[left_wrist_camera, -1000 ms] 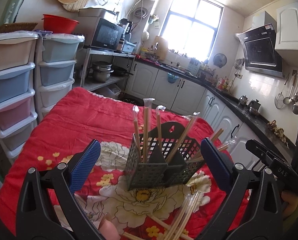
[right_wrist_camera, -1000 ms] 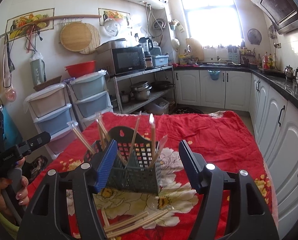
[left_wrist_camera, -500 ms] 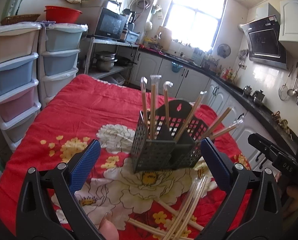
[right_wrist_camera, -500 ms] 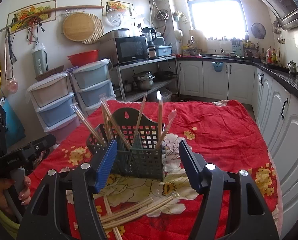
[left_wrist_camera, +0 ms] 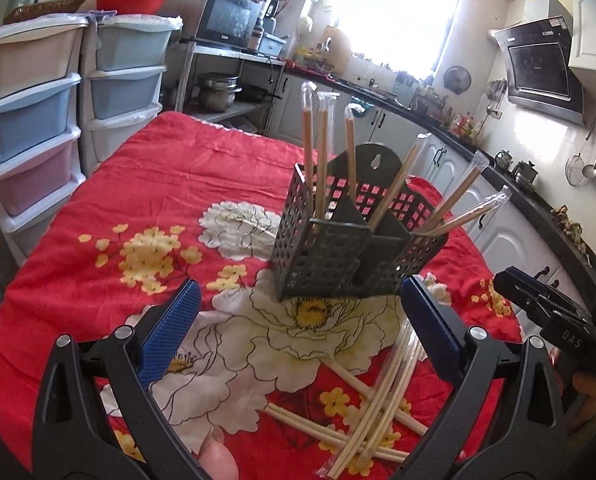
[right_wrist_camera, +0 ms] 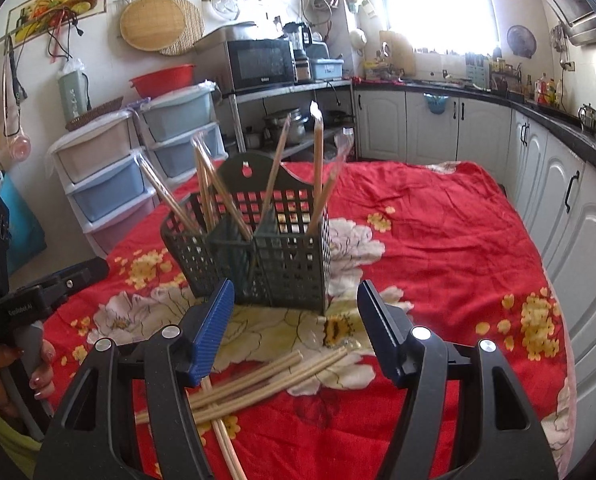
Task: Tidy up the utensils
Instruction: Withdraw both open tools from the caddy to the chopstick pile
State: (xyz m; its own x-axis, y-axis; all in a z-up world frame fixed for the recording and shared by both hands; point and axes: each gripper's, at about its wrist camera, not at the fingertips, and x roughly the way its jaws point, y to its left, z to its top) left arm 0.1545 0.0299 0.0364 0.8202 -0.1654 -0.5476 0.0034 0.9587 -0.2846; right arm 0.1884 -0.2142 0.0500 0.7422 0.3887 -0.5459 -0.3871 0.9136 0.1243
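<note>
A dark perforated utensil basket point(left_wrist_camera: 337, 256) point(right_wrist_camera: 266, 256) stands on the red flowered tablecloth point(left_wrist_camera: 138, 184) point(right_wrist_camera: 437, 240), with several wrapped chopsticks point(left_wrist_camera: 349, 148) point(right_wrist_camera: 317, 148) leaning upright in it. Loose wrapped chopsticks point(left_wrist_camera: 377, 400) point(right_wrist_camera: 266, 380) lie crossed on the cloth in front of the basket. My left gripper point(left_wrist_camera: 298, 332) is open, hanging above the cloth just short of the basket, nothing between its blue pads point(left_wrist_camera: 170, 332). My right gripper point(right_wrist_camera: 294, 332) is also open and empty, above the loose chopsticks. Each view shows the other gripper held in a hand point(right_wrist_camera: 38, 368) at its edge.
Stacked plastic drawers point(left_wrist_camera: 30, 120) point(right_wrist_camera: 106, 184) stand past the table's left side. White kitchen cabinets with a dark counter point(right_wrist_camera: 557, 168) point(left_wrist_camera: 497, 220) run along the right. A shelf with a microwave point(right_wrist_camera: 258, 64) and pots is behind the table.
Both grippers have sunk toward the table and tipped downward, so the basket sits higher in each view and more of the loose chopsticks shows. Both jaws stayed open.
</note>
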